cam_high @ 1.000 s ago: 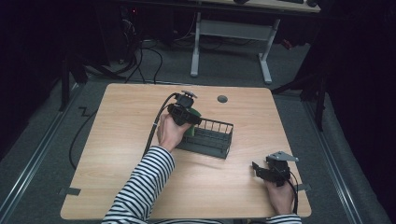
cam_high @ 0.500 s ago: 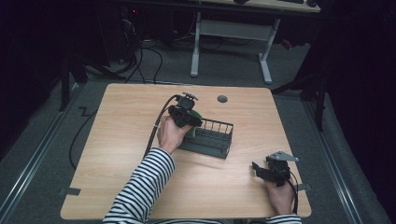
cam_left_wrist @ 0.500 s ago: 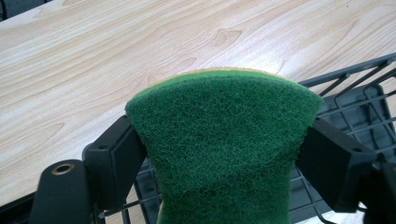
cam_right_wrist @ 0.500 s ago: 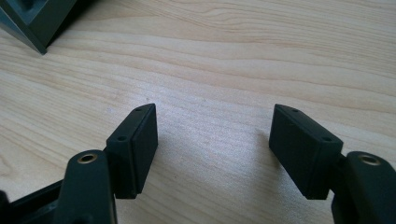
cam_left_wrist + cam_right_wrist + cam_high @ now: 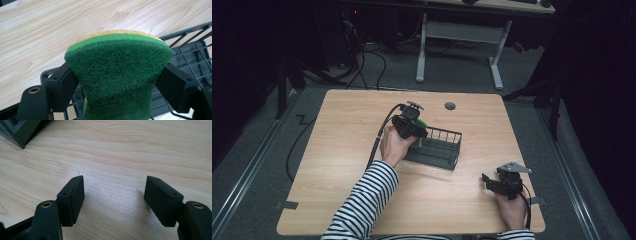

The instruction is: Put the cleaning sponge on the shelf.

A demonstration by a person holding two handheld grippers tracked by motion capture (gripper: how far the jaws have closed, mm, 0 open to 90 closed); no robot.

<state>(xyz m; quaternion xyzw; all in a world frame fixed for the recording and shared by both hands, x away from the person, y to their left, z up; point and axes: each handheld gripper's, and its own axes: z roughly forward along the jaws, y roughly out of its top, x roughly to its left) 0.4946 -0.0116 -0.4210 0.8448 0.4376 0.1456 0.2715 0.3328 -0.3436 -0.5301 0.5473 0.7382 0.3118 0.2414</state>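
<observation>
Left jaws: the left gripper [image 5: 117,82] is pinching a green-and-yellow sponge [image 5: 117,75] from both sides, its waist squeezed in between the pads.
Right jaws: the right gripper [image 5: 115,200] is standing wide apart with nothing between the jaws, hovering low over bare wood.
Sponge position: it is hanging over the wire basket [image 5: 437,147], at the basket's 9 o'clock end, green scouring face toward the camera, yellow layer behind.
Basket position: it is sitting near the middle of the table [image 5: 342,130], long side running roughly 10 to 4 o'clock.
Progress: judging by the pictures, the pickup is finished and the sponge is being carried above the basket; lowering and letting go are what is left.
Edges: the basket's rim wires are running just under and beside the sponge, so a straight drop should be clearing them.
Open room: broad bare wood is lying from 9 to 12 o'clock of the basket; the right hand [image 5: 512,210] is waiting well apart at 5 o'clock, near the table's front edge.
</observation>
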